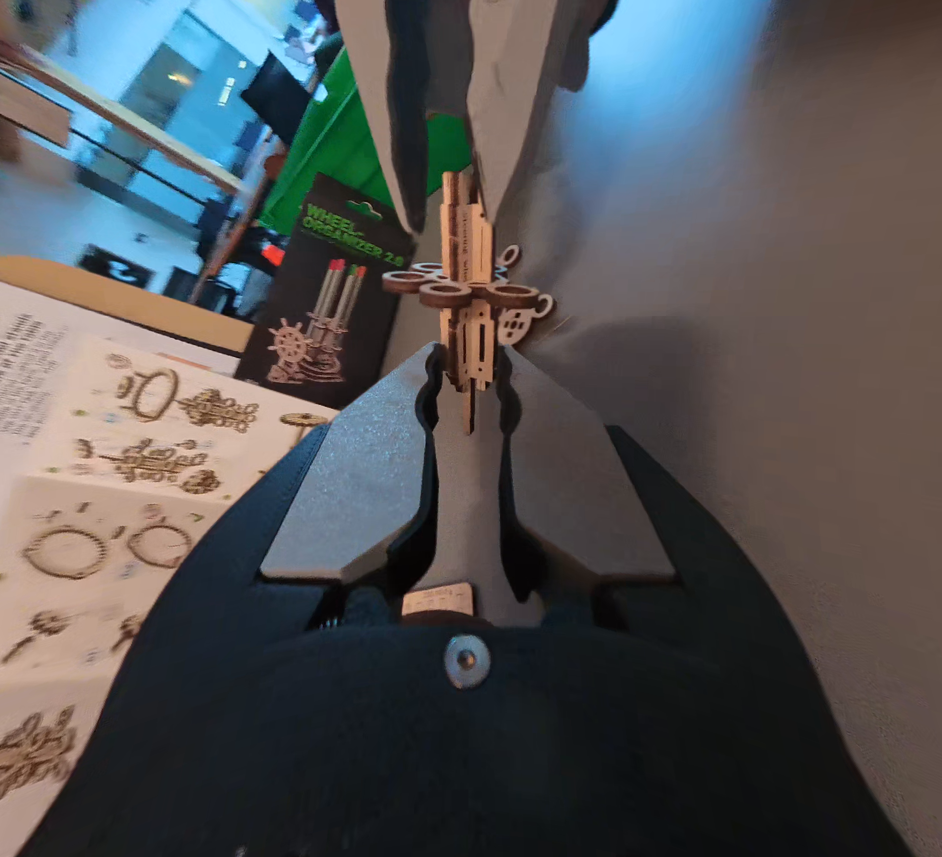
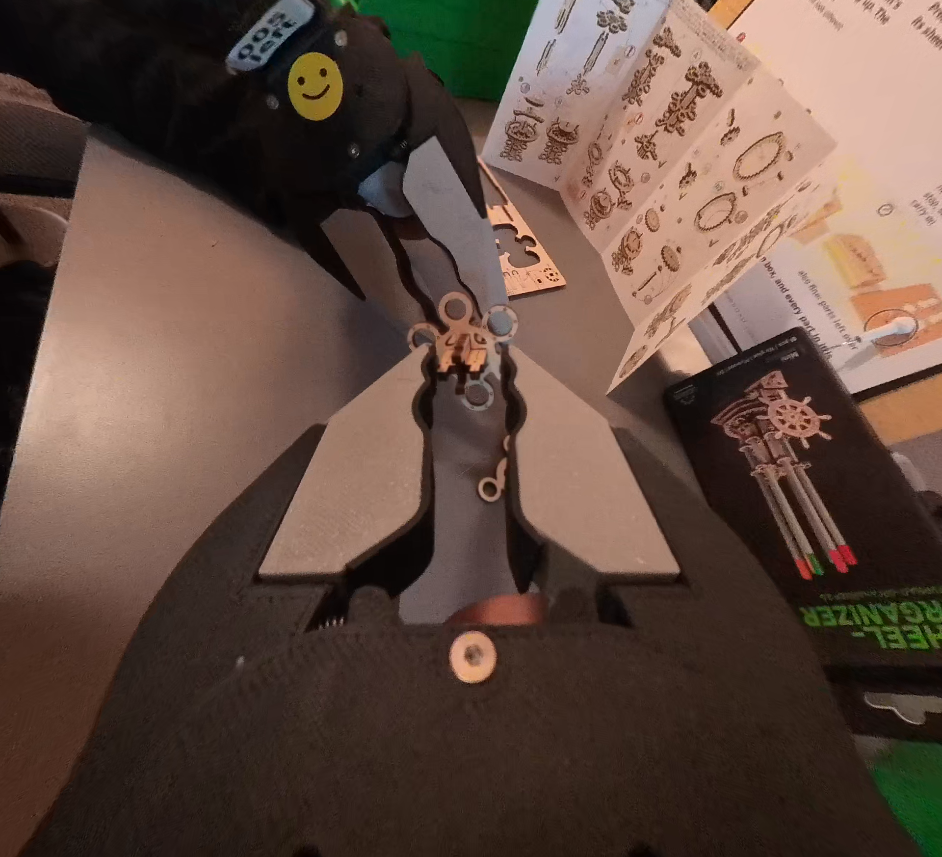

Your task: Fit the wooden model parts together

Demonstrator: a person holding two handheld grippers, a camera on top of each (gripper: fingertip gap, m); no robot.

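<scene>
Gripping wooden model from both ends, lettered black box behind

print shows on the black box, booklet, white poster, gripper label.

my left gripper sits low in its own view, fingers pointing away from me, both pressed in on the near end of the wooden column. the dark wavy pads flank the wood on either side, with a narrow gap left between them. my right gripper comes in from the far side, tips aimed back toward me, and pinches the far end of that same column. in the right wrist view its grey fingers converge on the piece, while the left gripper's black body slants in from the upper left, tips down.
</scene>
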